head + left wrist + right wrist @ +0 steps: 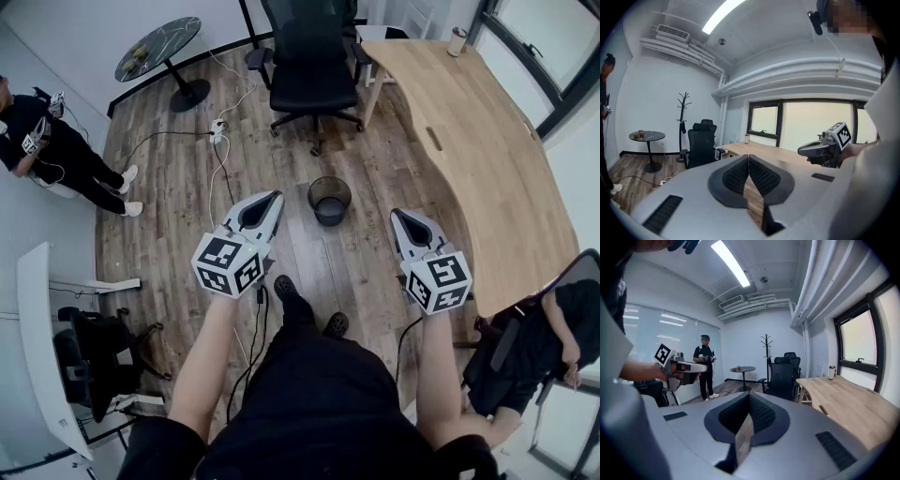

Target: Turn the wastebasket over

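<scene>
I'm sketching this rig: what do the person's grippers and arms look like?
The left gripper and right gripper are pale grey tapered shells with dark textured fingers. Each carries a white cube of black square markers. Dark cables trail from them. The sleeves are short and black, leaving the forearms bare.

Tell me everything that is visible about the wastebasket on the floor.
The wastebasket is small, round and dark, seemingly of black mesh. It stands upright on the wooden floor, open mouth up, not yet turned over. It is ahead of the person's shoes, before the black office chair and left of the curved wooden desk. Nothing touches it: the left gripper and the right gripper, both shut, are held apart from it. Its contents cannot be told.
</scene>
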The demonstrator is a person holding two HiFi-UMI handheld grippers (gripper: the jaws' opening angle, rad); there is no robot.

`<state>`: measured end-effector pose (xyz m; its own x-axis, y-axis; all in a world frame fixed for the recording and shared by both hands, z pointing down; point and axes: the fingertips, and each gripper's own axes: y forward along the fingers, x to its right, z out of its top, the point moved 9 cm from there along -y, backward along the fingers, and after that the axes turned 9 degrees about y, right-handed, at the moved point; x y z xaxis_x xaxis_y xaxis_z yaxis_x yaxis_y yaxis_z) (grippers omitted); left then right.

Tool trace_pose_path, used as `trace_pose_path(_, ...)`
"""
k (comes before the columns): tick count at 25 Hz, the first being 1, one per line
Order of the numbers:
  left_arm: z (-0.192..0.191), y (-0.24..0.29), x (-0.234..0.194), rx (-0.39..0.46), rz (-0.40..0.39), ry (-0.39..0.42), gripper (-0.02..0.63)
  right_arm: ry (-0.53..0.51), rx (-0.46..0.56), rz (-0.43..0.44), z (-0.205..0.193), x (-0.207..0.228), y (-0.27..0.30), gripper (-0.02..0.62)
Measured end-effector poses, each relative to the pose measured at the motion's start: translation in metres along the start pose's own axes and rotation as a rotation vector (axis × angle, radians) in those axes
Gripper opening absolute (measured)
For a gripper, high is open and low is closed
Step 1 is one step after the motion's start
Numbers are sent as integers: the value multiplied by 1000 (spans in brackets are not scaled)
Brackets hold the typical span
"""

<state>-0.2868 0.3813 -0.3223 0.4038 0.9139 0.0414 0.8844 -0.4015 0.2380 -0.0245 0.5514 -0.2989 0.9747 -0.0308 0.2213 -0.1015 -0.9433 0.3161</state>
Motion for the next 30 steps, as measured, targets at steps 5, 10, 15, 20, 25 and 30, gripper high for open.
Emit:
trace_pose_path(5, -1, -6, 11, 3, -6, 2, 17, -10, 3, 5, 3, -5, -7, 32)
trace_pose_path(10, -4, -11, 21, 0, -14, 1, 17, -23, 5, -6, 1, -7, -16, 32)
trace_pose_path(15, -4, -15, 28, -8, -20, 7, 17, -29, 6, -11, -2, -9, -24, 32)
trace_pose_path(20, -8, -16, 33, -29, -24, 6, 17, 33, 26, -3, -9, -9, -26, 32)
trace_pose_path(25, -18, -11, 30, -62, -37, 0, 17, 71, 3, -11, -18, -3, -15, 32)
trace_pose_path(30, -31, 4, 11, -89, -46, -25, 18, 126, -65, -1, -26, 4, 11, 34)
